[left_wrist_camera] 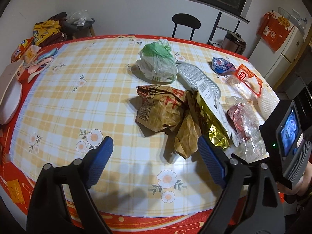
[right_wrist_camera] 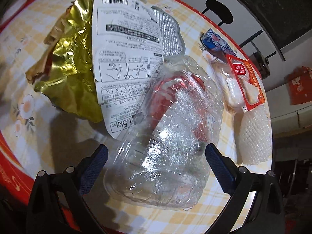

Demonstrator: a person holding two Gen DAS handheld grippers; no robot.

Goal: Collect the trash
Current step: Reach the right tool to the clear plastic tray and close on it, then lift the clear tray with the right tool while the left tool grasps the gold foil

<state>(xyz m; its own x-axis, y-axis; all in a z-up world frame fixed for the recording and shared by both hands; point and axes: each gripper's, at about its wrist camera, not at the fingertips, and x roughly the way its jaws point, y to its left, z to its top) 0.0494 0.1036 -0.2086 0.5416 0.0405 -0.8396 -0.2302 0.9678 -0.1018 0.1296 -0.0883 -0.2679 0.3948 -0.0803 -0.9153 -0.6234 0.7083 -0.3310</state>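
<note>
Trash lies on the checked tablecloth (left_wrist_camera: 78,101). A crumpled brown paper bag (left_wrist_camera: 161,109), a gold foil wrapper (left_wrist_camera: 212,124), a white card package (left_wrist_camera: 210,97) and a green-white plastic bag (left_wrist_camera: 158,62) sit mid-table. A crushed clear plastic bottle (right_wrist_camera: 165,136) with a red label lies between the fingers of my open right gripper (right_wrist_camera: 156,167); the jaws stand apart at its sides. My left gripper (left_wrist_camera: 156,159) is open and empty, just short of the brown bag. The right gripper's body (left_wrist_camera: 286,128) shows in the left wrist view.
A blue wrapper (left_wrist_camera: 222,66), a red-orange packet (left_wrist_camera: 247,80) and white foam net (right_wrist_camera: 255,136) lie at the table's right. Spoons and snack packs (left_wrist_camera: 35,58) crowd the left edge. A black chair (left_wrist_camera: 186,25) stands behind the table, a fridge (left_wrist_camera: 286,52) at the right.
</note>
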